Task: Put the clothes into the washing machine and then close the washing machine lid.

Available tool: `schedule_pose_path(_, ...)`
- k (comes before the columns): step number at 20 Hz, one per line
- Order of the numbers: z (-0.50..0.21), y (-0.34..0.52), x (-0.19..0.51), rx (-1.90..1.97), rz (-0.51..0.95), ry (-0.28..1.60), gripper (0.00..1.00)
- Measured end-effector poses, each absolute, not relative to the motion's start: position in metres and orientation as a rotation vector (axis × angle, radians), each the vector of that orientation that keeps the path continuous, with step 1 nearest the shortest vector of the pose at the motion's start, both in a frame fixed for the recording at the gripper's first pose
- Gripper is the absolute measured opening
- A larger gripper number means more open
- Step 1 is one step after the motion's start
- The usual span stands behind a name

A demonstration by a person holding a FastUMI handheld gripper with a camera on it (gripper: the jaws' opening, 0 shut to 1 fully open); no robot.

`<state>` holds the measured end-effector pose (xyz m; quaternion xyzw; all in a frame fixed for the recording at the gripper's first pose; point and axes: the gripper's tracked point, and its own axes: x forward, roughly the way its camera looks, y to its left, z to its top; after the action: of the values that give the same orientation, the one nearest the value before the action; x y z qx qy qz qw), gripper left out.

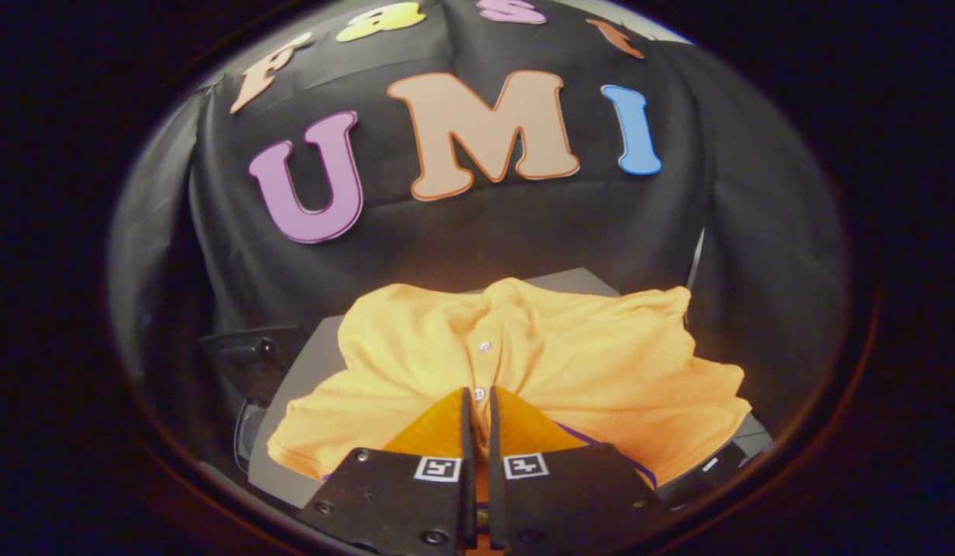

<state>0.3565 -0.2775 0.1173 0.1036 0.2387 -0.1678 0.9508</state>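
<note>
The gripper (477,401), fingers drawn nearly together, pinches the button placket of a soft, light orange polo shirt (570,363) heaped on a grey surface (307,363), a limp garment likely best gathered by a bunched fold.

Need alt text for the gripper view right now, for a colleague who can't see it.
The tongs, nearly shut, touch the button placket of a crumpled orange shirt. The shirt lies spread over a grey surface in front of black cloth.
</note>
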Motion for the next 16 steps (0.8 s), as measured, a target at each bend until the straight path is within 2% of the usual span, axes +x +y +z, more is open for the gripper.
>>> schedule_pose_path(7,0.166,-0.222,0.365,0.221,-0.335,0.369,0.06)
schedule_pose_path(11,0.178,-0.166,0.379,0.216,-0.255,0.353,0.06)
schedule_pose_path(16,0.173,-0.066,0.405,0.268,-0.086,0.381,0.06)
